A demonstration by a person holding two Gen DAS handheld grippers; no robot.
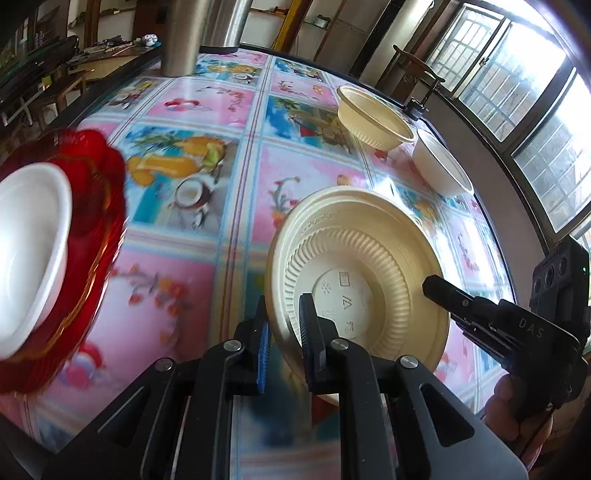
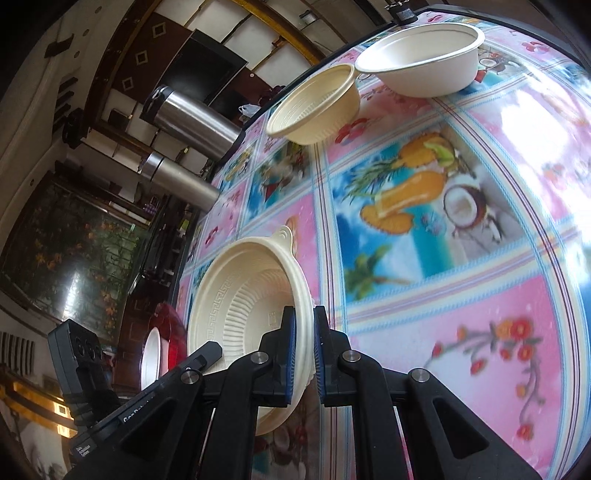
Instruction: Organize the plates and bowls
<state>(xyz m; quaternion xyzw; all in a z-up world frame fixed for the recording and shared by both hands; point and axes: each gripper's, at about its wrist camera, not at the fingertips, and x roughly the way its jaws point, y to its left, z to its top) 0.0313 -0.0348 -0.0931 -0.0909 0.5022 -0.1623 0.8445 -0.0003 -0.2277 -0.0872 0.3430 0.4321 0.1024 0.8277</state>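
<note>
A cream ribbed plastic bowl (image 1: 362,266) is held on edge above the table, its underside toward the left wrist view. My left gripper (image 1: 284,317) is shut on its rim. My right gripper (image 2: 303,332) is shut on the opposite rim of the same bowl (image 2: 243,295), whose inside shows here. The right gripper also shows in the left wrist view (image 1: 458,302). A smaller cream bowl (image 1: 373,114) (image 2: 314,107) and a white bowl (image 1: 443,166) (image 2: 421,62) stand at the far side. A white bowl (image 1: 29,254) sits on red plates (image 1: 99,206) at left.
Two steel flasks (image 2: 184,118) stand at the table's far edge, also in the left wrist view (image 1: 207,29). The table wears a glossy fruit-print cloth (image 1: 192,155). Windows and a chair (image 1: 417,70) lie beyond the right edge.
</note>
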